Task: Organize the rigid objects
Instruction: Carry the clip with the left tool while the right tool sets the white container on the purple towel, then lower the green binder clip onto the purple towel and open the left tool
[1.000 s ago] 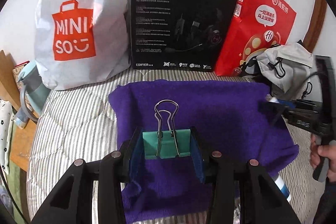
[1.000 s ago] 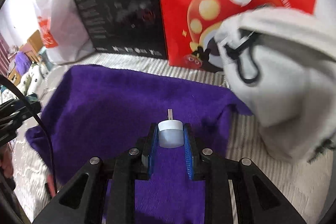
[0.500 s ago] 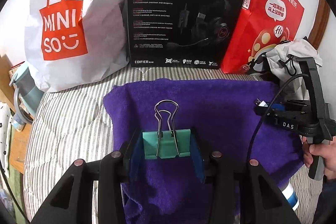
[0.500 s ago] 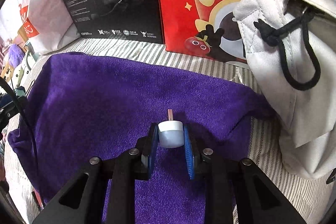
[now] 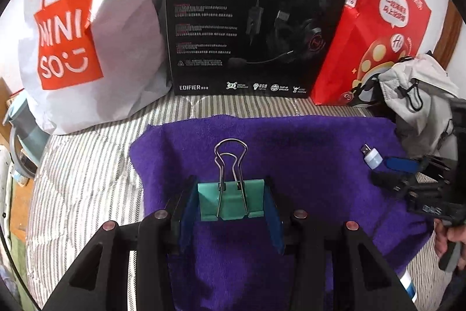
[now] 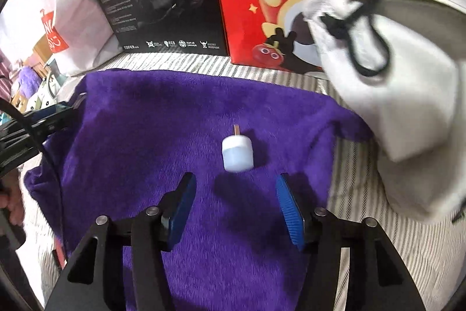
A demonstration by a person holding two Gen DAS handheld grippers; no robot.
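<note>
A teal binder clip (image 5: 231,201) with wire handles sits between the blue pads of my left gripper (image 5: 231,209), which is shut on it above the purple towel (image 5: 305,165). A small white USB light (image 6: 236,153) lies on the purple towel (image 6: 163,118) just ahead of my right gripper (image 6: 236,200), whose fingers stand open and apart from it. The same USB light (image 5: 372,156) shows at the right in the left wrist view, with the right gripper (image 5: 387,174) beside it.
A white shopping bag (image 5: 75,42), a black headset box (image 5: 250,19) and a red paper bag (image 5: 378,28) stand along the back. A grey drawstring pouch (image 6: 393,83) lies at the towel's right edge. Striped bedding (image 5: 84,171) surrounds the towel.
My right gripper opened and let go of the USB light, which now lies on the towel. The left gripper kept hold of the binder clip and moved closer to the back.
</note>
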